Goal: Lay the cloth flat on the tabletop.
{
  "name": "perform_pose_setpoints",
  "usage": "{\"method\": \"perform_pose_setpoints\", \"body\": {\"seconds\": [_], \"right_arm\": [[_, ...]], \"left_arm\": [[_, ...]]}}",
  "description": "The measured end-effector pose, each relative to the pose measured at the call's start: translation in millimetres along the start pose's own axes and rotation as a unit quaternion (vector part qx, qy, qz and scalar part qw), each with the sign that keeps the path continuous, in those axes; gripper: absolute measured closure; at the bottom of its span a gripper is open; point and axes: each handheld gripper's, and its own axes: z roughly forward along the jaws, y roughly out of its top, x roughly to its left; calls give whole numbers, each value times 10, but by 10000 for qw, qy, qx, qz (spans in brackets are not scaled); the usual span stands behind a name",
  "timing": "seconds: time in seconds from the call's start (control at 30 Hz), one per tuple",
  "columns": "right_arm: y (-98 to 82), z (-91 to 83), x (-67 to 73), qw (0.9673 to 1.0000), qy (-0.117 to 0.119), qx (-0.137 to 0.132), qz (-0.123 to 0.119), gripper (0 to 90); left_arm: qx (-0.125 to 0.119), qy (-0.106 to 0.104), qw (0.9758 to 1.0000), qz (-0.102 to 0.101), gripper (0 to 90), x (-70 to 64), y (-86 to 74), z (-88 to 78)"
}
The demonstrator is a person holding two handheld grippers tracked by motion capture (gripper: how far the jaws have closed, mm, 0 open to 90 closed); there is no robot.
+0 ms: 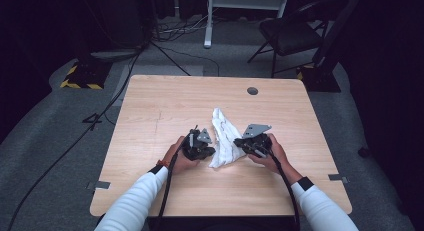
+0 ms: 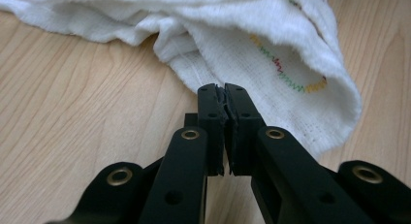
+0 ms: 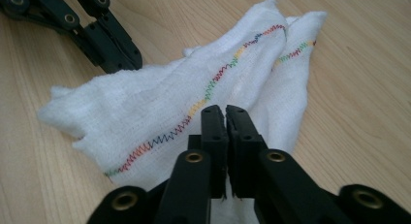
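Observation:
A white cloth (image 1: 224,132) with a many-coloured zigzag stitch line lies rumpled on the wooden table (image 1: 160,106), narrowing toward the far side. My left gripper (image 1: 212,150) is shut at the cloth's near left edge. In the left gripper view its closed tips (image 2: 226,90) meet the hem of the cloth (image 2: 271,35). My right gripper (image 1: 239,143) is shut at the cloth's near right side. Seen from the right gripper view, its closed tips (image 3: 225,110) stand over the cloth (image 3: 160,103), with the left gripper (image 3: 127,64) touching the far edge. I see no fold between either pair of jaws.
A round grey grommet (image 1: 252,91) sits near the table's far edge. Beyond the table are a black folding chair (image 1: 290,36), a white stand leg (image 1: 208,21), cables across the grey floor and a yellow-black striped base (image 1: 80,80).

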Motion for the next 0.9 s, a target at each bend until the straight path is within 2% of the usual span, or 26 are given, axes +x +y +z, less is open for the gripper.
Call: {"method": "perform_pose_setpoints", "body": {"seconds": [0.13, 0.23, 0.33, 0.37, 0.43, 0.47, 0.63, 0.9], "right_arm": [[-41, -112, -37, 9999, -102, -15, -77, 900], [-89, -177, -77, 9999, -112, -41, 5, 900], [-133, -207, -85, 10000, -71, -17, 65, 900], [-160, -234, -80, 9999, -44, -31, 88, 900], [-160, -245, -74, 10000, -47, -30, 73, 900], [-150, -269, -52, 10000, -81, -4, -27, 900], [-220, -287, -36, 9999, -39, 110, -66, 900], [-375, -385, -4, 9998, 83, 184, -14, 900]], "left_arm": [[10, 34, 10000, -36, 863, 9, -50, -48], [31, 54, 9999, -89, 863, 4, -86, -89], [33, -11, 9999, -122, 863, -12, -110, -108], [85, -28, 10000, -28, 863, -52, -121, -133], [125, -13, 9999, 33, 864, -82, -127, -143], [136, -4, 9999, 67, 864, -129, -139, -166], [172, -82, 9997, 153, 863, -246, -198, -217], [129, -128, 9998, 121, 862, -329, -293, -310]]}}
